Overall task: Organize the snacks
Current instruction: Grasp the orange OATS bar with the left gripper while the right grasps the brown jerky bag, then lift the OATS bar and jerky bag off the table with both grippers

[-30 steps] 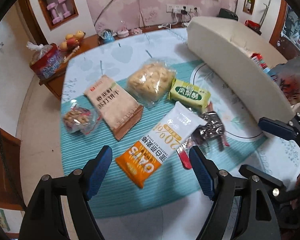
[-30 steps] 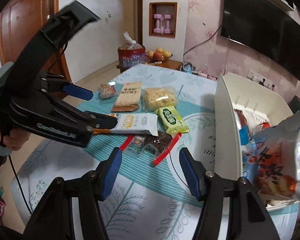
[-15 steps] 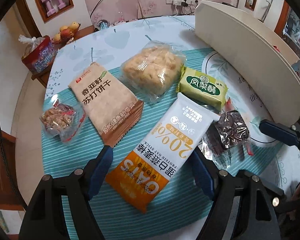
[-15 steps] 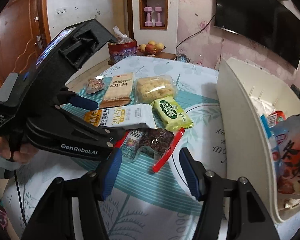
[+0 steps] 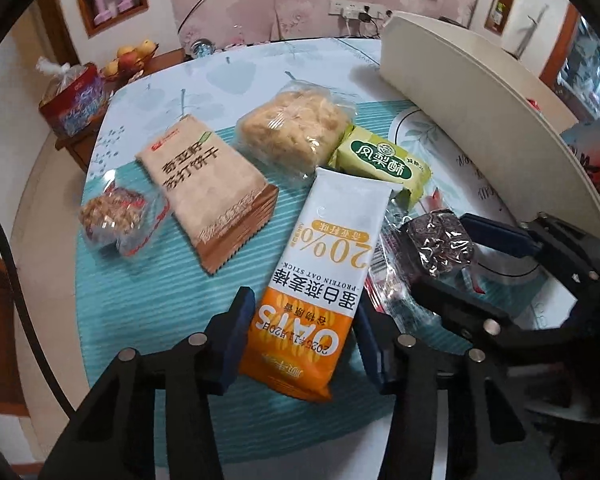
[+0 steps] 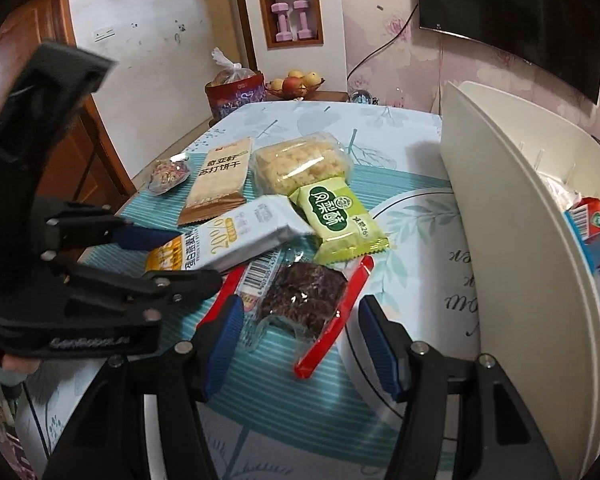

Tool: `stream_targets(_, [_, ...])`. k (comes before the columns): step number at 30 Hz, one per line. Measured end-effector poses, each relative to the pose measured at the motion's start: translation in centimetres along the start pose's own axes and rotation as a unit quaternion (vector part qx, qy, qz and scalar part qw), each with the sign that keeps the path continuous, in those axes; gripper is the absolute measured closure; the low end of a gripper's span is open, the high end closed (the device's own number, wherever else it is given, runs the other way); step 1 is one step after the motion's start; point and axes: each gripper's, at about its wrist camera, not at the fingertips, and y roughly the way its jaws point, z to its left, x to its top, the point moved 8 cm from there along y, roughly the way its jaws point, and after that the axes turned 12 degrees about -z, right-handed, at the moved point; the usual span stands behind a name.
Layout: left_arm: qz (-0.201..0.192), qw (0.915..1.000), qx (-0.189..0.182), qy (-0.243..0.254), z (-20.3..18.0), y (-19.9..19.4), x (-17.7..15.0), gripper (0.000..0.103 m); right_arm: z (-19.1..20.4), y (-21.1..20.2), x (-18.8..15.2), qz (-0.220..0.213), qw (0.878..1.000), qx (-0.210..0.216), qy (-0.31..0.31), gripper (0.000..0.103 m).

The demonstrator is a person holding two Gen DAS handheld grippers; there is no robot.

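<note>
An orange and white oat bar packet (image 5: 320, 264) lies on the teal mat (image 5: 140, 292). My left gripper (image 5: 302, 338) straddles its orange end; its jaws are closing and both pads meet the packet's edges. The right wrist view shows that grip from the side on the oat bar packet (image 6: 236, 236). A dark snack in a clear, red-edged wrapper (image 6: 304, 296) lies just right of the bar. My right gripper (image 6: 302, 344) stands open around its near end, pads clear of it. The right gripper (image 5: 440, 254) also shows in the left wrist view.
A green packet (image 5: 380, 164), a clear bag of yellow puffed cake (image 5: 296, 128), a beige cracker packet (image 5: 208, 184) and a small nut snack (image 5: 112, 216) lie farther back. A tall white bin (image 6: 512, 240) holding snacks stands at the right.
Both grippers came down toward the mat. The left jaws narrowed from wide apart onto the oat bar packet's orange end. The right gripper moved in over the dark snack, its opening unchanged.
</note>
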Motion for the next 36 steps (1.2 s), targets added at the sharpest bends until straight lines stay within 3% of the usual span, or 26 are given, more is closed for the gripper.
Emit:
stream_targets(10, [0.000, 0.9981, 0.004, -0.061, 1.9, -2.0, -1.8, 0.056, 0.0, 1.5, 0.4, 0.012, 1.000, -0.009, -0.002, 0.043])
stream_targets(12, [0.002, 0.9971, 0.002, -0.077, 2.2, -2.4, -2.3, 0.056, -0.1, 1.6, 0.5, 0.013, 1.000, -0.024, -0.012, 0.055])
stream_targets(19, [-0.012, 0.9920, 0.010, -0.125, 3.3, -4.6, -3.0, 0.056, -0.3, 1.4, 0.4, 0.025, 0.999, -0.027, -0.019, 0.058])
stream_targets(27, [-0.067, 0.9800, -0.013, -0.187, 3.2, -8.2, -1.7, 0.056, -0.5, -0.1, 1.3, 0.041, 0.999, -0.012, 0.020, 0.058])
stream_targets(31, [-0.094, 0.9734, -0.034, -0.206, 2.5, -10.0, -0.5, 0.056, -0.2, -2.6, 2.8, 0.024, 0.999, -0.001, 0.031, 0.058])
stream_targets(36, [-0.126, 0.9722, -0.043, -0.193, 0.8, -12.6, 1.8, 0.056, 0.2, -6.6, 5.5, -0.017, 0.999, 0.012, 0.030, 0.058])
